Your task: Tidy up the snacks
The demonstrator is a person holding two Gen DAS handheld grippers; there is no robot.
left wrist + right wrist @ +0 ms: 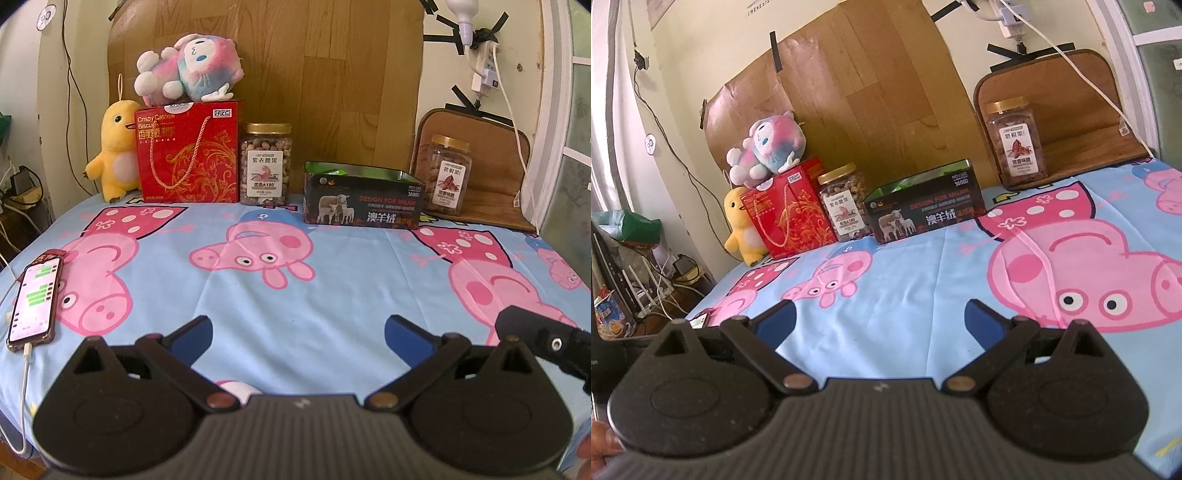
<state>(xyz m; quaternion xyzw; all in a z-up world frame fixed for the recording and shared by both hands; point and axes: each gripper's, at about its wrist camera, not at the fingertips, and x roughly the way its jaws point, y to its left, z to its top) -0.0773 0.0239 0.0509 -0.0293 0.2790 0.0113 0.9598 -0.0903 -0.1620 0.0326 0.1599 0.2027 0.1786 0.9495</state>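
I judge nothing sorted yet: my left gripper (298, 332) and right gripper (880, 320) gape wide and empty, while the cashew jar (264, 164) and pecan jar (447, 174) stand either side of the open tin box (362, 199).

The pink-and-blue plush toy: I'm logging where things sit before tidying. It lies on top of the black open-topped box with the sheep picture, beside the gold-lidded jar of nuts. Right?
Not quite. The pink-and-blue plush toy lies on top of the red gift box with the rope handle, not the black open-topped box with the sheep picture. The left wrist view shows it; the gold-lidded jar of nuts does stand beside that red box.
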